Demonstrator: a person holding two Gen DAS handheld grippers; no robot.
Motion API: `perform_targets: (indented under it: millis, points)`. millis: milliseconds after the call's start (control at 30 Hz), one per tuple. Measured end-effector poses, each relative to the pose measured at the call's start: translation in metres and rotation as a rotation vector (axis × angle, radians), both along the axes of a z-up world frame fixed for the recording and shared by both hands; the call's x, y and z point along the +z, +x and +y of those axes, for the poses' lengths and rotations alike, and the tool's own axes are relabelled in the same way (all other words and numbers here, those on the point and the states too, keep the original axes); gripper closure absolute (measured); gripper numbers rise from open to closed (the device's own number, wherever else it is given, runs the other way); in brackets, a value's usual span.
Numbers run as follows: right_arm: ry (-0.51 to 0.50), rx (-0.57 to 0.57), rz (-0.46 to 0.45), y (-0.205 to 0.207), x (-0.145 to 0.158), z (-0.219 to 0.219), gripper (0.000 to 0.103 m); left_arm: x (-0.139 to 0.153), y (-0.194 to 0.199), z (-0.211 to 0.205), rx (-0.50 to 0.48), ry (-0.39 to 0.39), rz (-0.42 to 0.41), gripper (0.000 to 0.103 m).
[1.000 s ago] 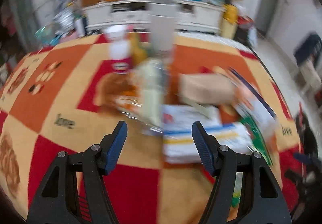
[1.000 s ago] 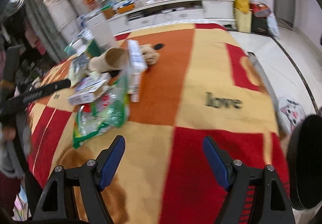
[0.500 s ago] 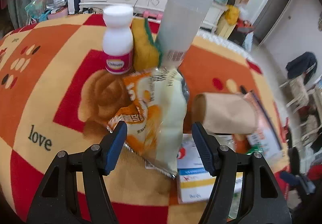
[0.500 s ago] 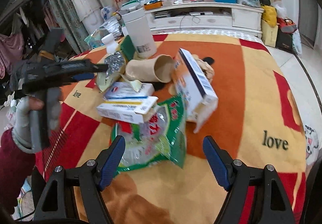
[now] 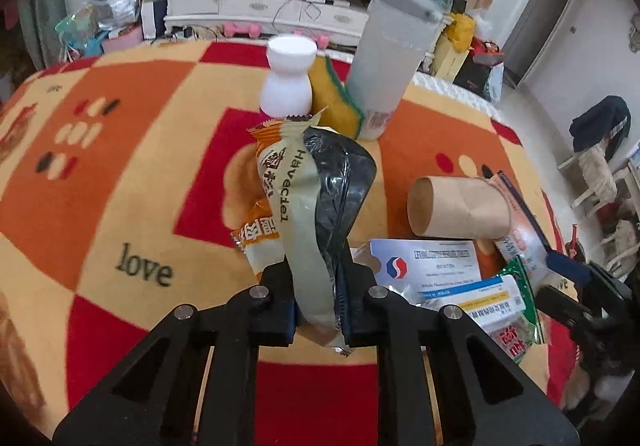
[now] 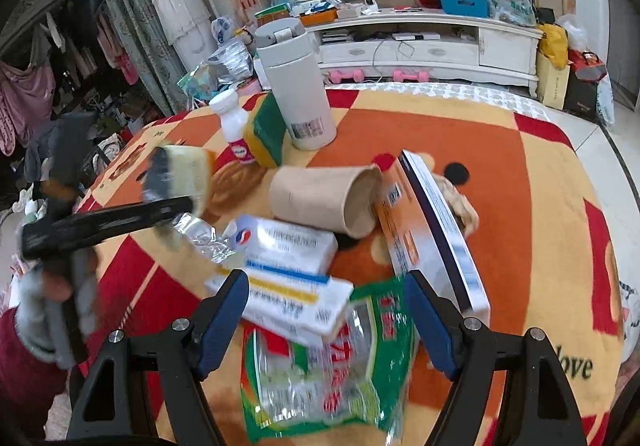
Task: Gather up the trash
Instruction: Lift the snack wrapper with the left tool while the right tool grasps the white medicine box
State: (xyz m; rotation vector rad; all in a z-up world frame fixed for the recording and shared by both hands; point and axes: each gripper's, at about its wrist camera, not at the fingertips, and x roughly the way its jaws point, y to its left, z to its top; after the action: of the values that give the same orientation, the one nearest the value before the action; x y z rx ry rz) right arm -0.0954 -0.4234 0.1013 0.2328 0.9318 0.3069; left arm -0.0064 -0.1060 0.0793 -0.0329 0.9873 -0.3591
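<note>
While your left gripper (image 5: 318, 310) has its fingers clamped on the snack wrapper (image 5: 316, 205), lifted clear, your right gripper (image 6: 326, 320) fingers stand apart over the green bag (image 6: 332, 362) between them. Next, likely: lower, close on bag.

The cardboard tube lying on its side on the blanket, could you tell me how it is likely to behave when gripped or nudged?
The cardboard tube is hollow and thin-walled, so it is probably very light and may crush under a firm squeeze. It lies on its side, so a nudge could roll it, though the soft blanket and the orange box against its open end would likely check that.
</note>
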Motion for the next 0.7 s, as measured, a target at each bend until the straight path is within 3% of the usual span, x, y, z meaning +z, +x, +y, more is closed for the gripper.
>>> perform_targets:
  millis: [200, 500, 600, 700]
  points:
    - [0.048, 0.050, 0.054, -0.013, -0.012, 0.008, 0.026, 0.001, 0.005, -0.002, 0.018, 0.032, -0.051, 0.089]
    - [0.026, 0.087, 0.092, -0.054, -0.029, 0.008, 0.026, -0.038, 0.047, -0.046, 0.024, 0.016, -0.017, 0.089]
    - [0.031, 0.085, 0.089, -0.062, -0.028, 0.001, 0.026, -0.046, 0.041, -0.058, 0.001, 0.039, 0.005, 0.089]
    - [0.015, 0.072, 0.081, -0.071, -0.025, -0.008, 0.026, -0.050, 0.014, -0.065, -0.085, 0.061, 0.065, 0.089]
